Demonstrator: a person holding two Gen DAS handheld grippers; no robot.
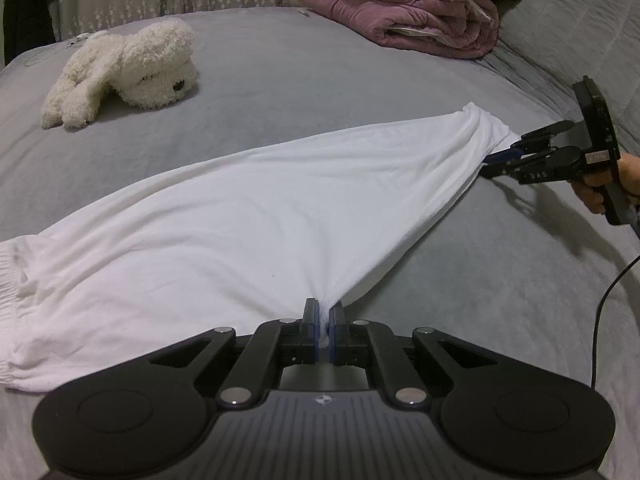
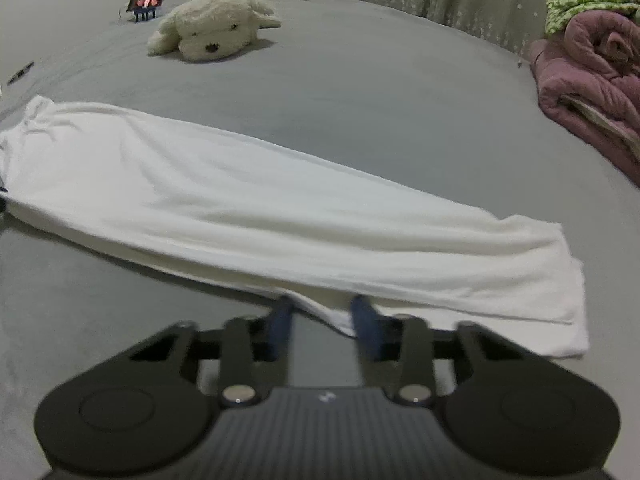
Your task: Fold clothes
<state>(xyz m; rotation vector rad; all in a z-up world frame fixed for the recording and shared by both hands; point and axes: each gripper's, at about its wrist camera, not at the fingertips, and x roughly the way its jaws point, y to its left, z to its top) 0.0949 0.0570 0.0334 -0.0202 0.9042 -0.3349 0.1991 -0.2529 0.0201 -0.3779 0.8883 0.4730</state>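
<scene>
- Left gripper (image 1: 324,322): jaws closed, pinching a bunched edge of the white garment (image 1: 224,216).
- Right gripper (image 2: 324,320): jaws apart, straddling the garment's near edge without clamping it.
- The garment spreads ahead of both jaws on the grey bed (image 1: 280,80).
- Beyond it lies a plush dog (image 2: 212,24).

Left gripper (image 1: 324,320) at lower centre of its own view, jaws pinched nearly together on white cloth. Right gripper (image 2: 325,316) at lower centre of its view, blue fingers (image 2: 366,326) spread apart; seen at the left view's right edge, gripped by a bare hand (image 1: 600,188).
</scene>
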